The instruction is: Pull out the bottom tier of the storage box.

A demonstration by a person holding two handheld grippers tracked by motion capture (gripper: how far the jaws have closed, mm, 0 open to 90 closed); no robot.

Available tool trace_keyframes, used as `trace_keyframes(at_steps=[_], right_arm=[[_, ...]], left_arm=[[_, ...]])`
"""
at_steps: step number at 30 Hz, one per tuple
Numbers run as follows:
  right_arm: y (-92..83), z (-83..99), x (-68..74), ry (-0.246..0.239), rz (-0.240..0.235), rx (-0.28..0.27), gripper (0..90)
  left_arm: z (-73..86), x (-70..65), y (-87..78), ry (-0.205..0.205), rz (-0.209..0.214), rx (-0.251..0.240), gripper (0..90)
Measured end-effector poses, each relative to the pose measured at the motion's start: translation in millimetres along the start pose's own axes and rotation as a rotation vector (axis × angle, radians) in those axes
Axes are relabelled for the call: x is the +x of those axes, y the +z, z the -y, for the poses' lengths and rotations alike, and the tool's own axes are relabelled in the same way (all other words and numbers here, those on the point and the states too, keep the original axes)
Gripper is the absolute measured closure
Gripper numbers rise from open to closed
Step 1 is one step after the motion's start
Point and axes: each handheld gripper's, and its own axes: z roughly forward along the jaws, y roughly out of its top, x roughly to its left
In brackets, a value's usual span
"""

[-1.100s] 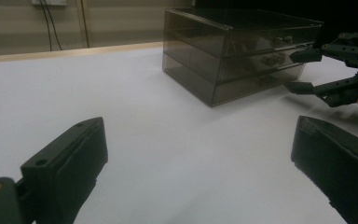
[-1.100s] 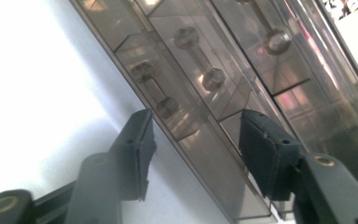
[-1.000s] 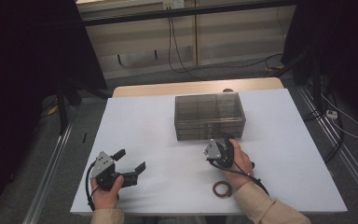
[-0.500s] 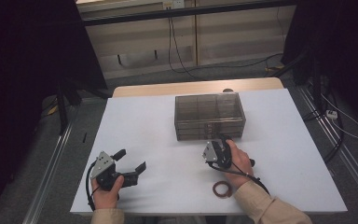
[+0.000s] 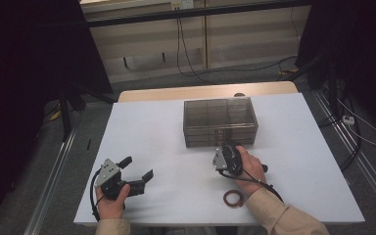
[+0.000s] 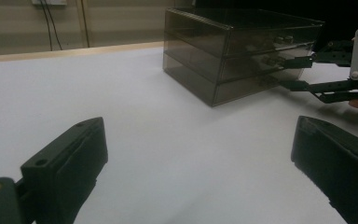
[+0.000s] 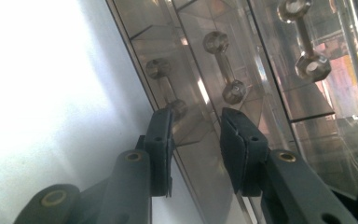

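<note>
Drawers (image 5: pixel 220 121) at far edge w/ right hand-held gripper (image 7: pixel 193 128) closing in.

- Smoky clear plastic drawer box (image 5: pixel 220 121) on the white table (image 5: pixel 147 132), toward its far edge, a little right of centre.
- Right gripper (image 5: pixel 228 149) just before the box's front, jaws on either side of the lowest drawer's clear bar handle (image 7: pixel 167 87), having just been closing.
- Brown ring (image 5: pixel 233 198) near the table's front edge, behind the right hand.
- Left gripper (image 5: pixel 139 170) at the front left, well apart from the box.
</note>
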Motion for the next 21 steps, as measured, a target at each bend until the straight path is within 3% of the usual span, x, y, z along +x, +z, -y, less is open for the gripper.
trace_keyframes(at_steps=[21], right_arm=[[4.4,-2.5,1.6,-0.058,-0.010,0.003,66.7]], left_arm=[[-0.1,0.4,0.0,0.002,-0.004,0.001,3.6]])
